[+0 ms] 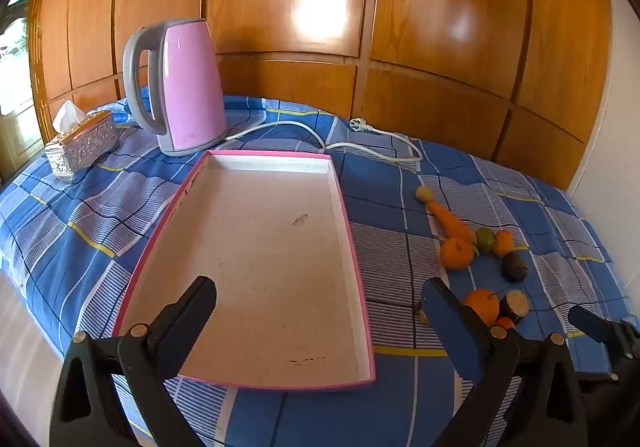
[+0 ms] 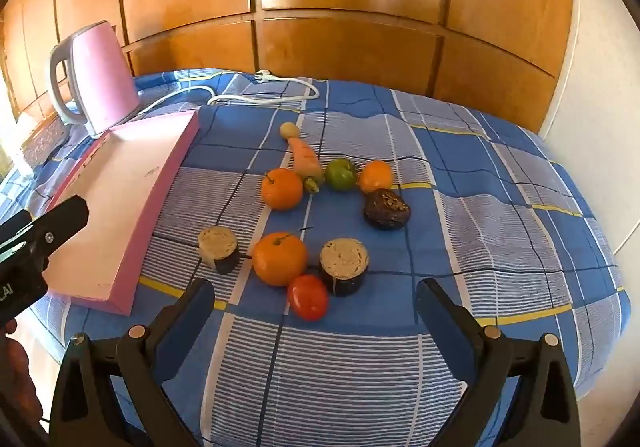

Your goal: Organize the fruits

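Observation:
A pink-rimmed white tray [image 1: 256,183] lies empty on the blue checked cloth; it also shows in the right wrist view [image 2: 160,183]. Right of it lie several fruits: an orange [image 2: 279,258], a red tomato [image 2: 308,297], two cut dark pieces [image 2: 345,261] [image 2: 218,247], another orange [image 2: 282,189], a carrot [image 2: 306,159], a green fruit [image 2: 340,173], a small orange fruit [image 2: 376,175] and a dark avocado [image 2: 387,209]. My left gripper [image 1: 320,307] is open over the tray's near end. My right gripper [image 2: 316,303] is open, empty, just short of the tomato.
A pink kettle [image 1: 188,87] stands behind the tray, its white cord [image 1: 360,139] running across the cloth. A tissue box [image 1: 80,145] sits at the far left. Wooden panels [image 1: 320,7] back the table. The table edge falls away on the left.

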Demonstrator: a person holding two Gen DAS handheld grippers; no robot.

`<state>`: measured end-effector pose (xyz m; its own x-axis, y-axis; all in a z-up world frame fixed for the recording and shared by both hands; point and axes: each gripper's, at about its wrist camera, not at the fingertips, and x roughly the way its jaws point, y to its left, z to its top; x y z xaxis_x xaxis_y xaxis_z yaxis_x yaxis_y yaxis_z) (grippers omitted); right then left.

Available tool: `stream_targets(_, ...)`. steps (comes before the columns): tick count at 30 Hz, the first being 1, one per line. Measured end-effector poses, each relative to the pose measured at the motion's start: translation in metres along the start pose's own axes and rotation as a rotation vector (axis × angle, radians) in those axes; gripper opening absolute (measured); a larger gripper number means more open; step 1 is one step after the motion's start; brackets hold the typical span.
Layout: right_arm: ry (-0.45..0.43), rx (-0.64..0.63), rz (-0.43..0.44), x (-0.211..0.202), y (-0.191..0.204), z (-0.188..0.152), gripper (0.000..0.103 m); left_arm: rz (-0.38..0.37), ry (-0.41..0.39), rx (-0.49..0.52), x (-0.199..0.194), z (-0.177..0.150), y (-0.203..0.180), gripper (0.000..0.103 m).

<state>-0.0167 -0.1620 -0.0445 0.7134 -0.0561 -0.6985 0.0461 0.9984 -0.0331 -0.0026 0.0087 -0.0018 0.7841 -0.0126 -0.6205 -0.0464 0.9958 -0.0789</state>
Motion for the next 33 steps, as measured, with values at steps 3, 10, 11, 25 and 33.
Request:
stream_targets(3,-0.007,-0.007,0.006,-0.0018,0.0009,-0.0001,0.102,0.002,-0.008,0.004,-0.0013,-0.0006,0.0001,0.103)
stream_targets(10,0.001,0.006,0.01,-0.0018,-0.0026,0.0008,0.102,-0.035,0.013,0.006,0.0016,-0.002,-0.0014,0.103)
stream_targets(11,0.0,0.007,0.01,-0.0021,-0.0028,0.0008,0.102,-0.038,0.015,0.005,0.0018,-0.0023,-0.0012,0.103)
stream_targets(25,-0.013,0.012,0.014,-0.0077,-0.0036,0.0004,0.102,-0.073,0.019,0.006,-0.0026,-0.0048,-0.0046,0.103)
stream_targets(33,-0.014,0.019,0.012,-0.0084,-0.0057,0.0004,0.102,-0.059,0.012,0.008,-0.0055,-0.0044,-0.0029,0.103)
